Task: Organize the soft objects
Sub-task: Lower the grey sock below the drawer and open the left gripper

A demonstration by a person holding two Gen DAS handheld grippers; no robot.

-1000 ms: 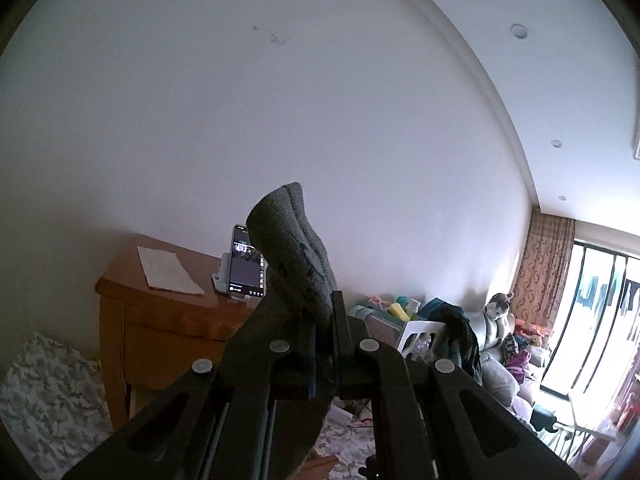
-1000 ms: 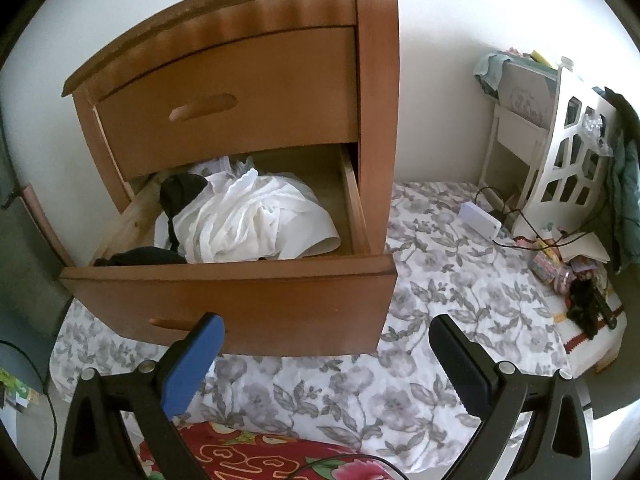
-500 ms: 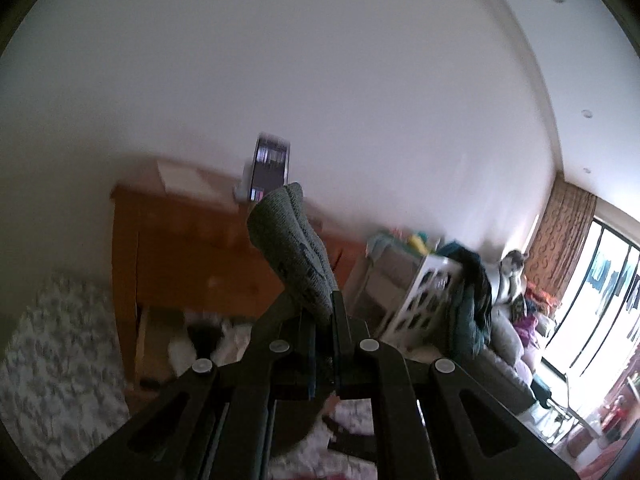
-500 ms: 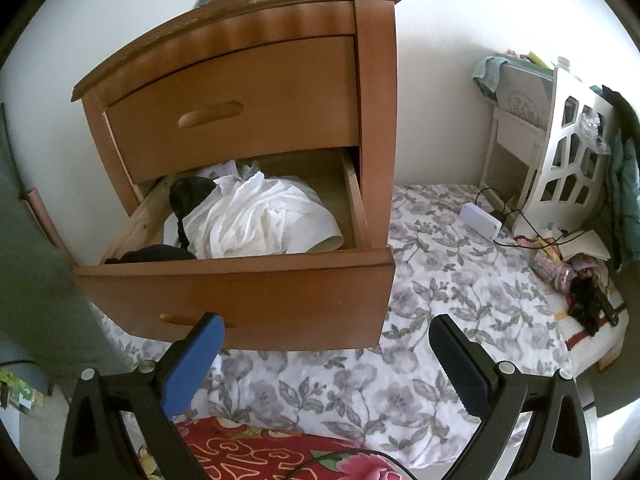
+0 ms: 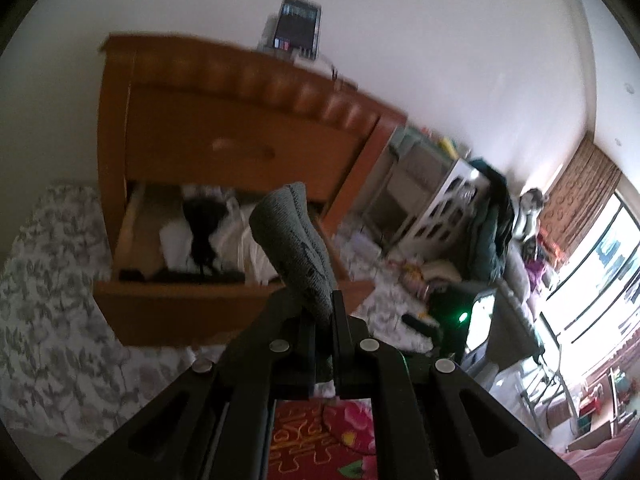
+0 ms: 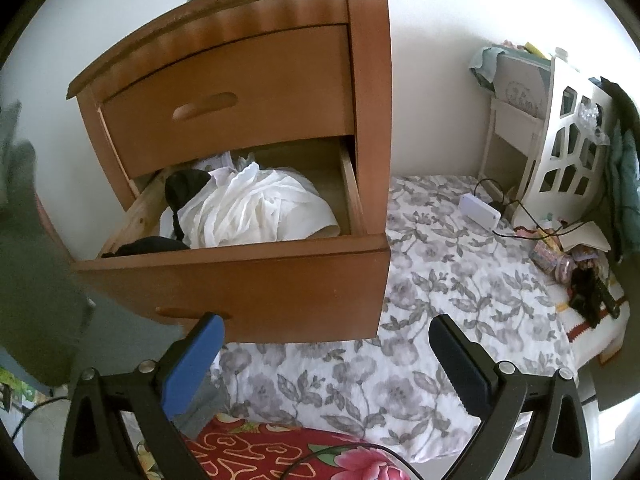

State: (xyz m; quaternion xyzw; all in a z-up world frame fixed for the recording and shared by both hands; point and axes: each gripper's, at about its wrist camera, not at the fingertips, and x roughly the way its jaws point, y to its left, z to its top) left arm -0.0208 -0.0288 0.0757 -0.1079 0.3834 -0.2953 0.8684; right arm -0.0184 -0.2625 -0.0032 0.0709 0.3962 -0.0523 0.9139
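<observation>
My left gripper [image 5: 325,312] is shut on a grey knitted sock [image 5: 296,240] that sticks up from between its fingers. It hangs in front of the open lower drawer [image 5: 192,304] of a wooden nightstand [image 5: 240,128]. The drawer [image 6: 248,280] holds white cloth [image 6: 256,212] and black garments [image 6: 184,188]. My right gripper [image 6: 326,356] is open and empty, low in front of the drawer's front panel. A blurred grey-green shape [image 6: 36,272] fills the left edge of the right wrist view.
A phone [image 5: 298,26] stands on the nightstand top. The floor has a grey floral cover [image 6: 460,292] and a red floral cloth [image 6: 288,452]. A white shelf unit [image 6: 560,140], cables and small clutter [image 6: 576,264] lie to the right.
The left gripper has tilted down from the wall to face the open drawer, still holding the sock. The right gripper has moved slightly closer to the drawer. A blurred grey-green shape entered its left edge.
</observation>
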